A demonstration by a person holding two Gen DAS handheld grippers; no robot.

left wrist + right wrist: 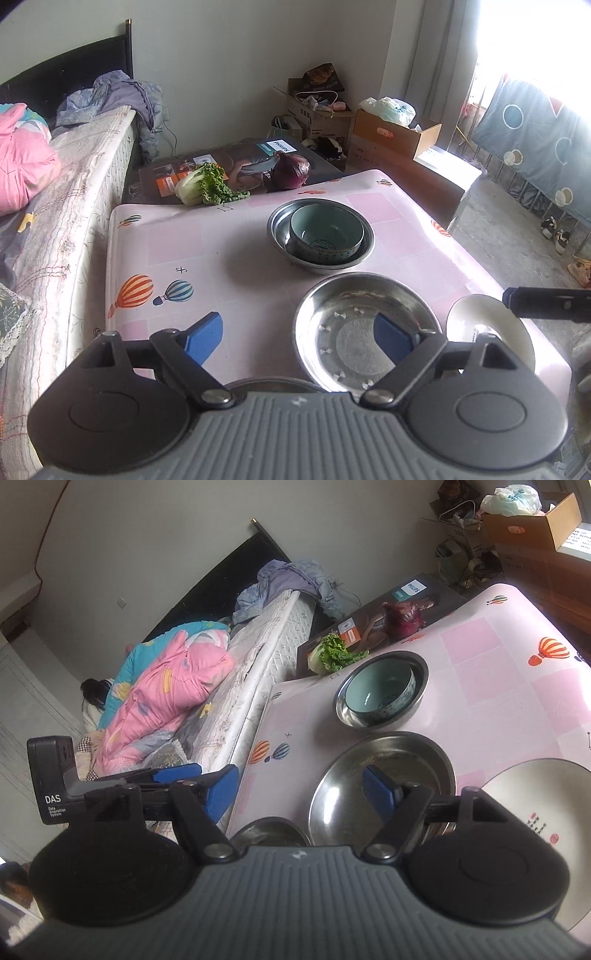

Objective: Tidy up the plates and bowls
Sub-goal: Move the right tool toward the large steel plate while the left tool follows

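On the pink balloon-print table (221, 240) a teal bowl (325, 229) sits nested inside a steel bowl (280, 221). Nearer me lies a wide shallow steel plate (332, 332), with a white plate (517, 343) to its right. A small steel bowl (273, 384) peeks out under the gripper body. My left gripper (299, 334) hangs open above the table's near part, its right pad over the steel plate, nothing between the fingers. My right gripper (299, 792) is open too and holds nothing, above the steel plate (406, 760), beside the white plate (535, 812) and the nested bowls (380, 694).
A green cabbage (201, 184) and a purple cabbage (291, 170) rest on a flat printed box (166, 173) behind the table. A bed (66, 206) with pink bedding runs along the left edge. Cardboard boxes (395, 133) stand at the back right.
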